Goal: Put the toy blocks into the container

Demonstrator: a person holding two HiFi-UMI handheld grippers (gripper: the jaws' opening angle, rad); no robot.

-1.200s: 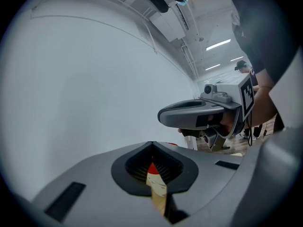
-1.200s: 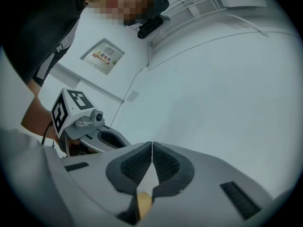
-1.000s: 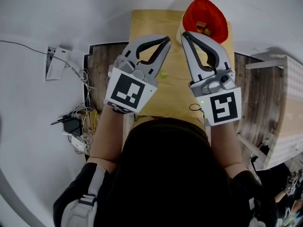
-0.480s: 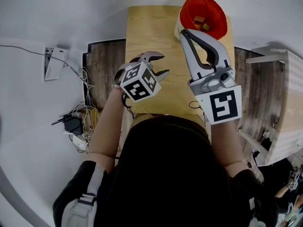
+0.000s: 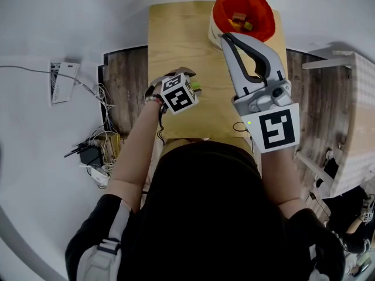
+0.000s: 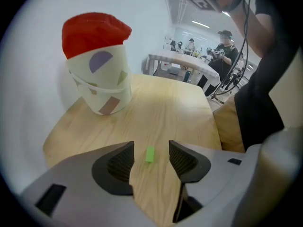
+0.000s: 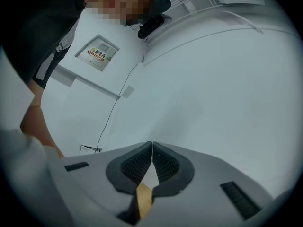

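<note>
A small green block (image 6: pixel 150 154) lies on the wooden table (image 5: pixel 176 34); it shows in the head view too, as a green block (image 5: pixel 196 88) beside the marker cube. My left gripper (image 6: pixel 151 144) is down at the table with its jaws opening, one on each side of the block and neither touching it. The container (image 5: pixel 243 7), a white cup with a red lining, stands at the table's far end with several blocks (image 5: pixel 240 22) inside. From the left gripper it is the container (image 6: pixel 99 74) ahead to the left. My right gripper (image 5: pixel 226 38) hangs raised near the cup, shut and empty.
Cables and a power strip (image 5: pixel 94 151) lie on the floor to the left of the table. Pale wooden furniture (image 5: pixel 357 127) stands at the right. Behind the table, a white desk (image 6: pixel 189 67) and people (image 6: pixel 225 48) show in the left gripper view.
My left gripper has come down from its raised, shut pose to the table and opened around the green block. The right gripper has stayed raised and shut.
</note>
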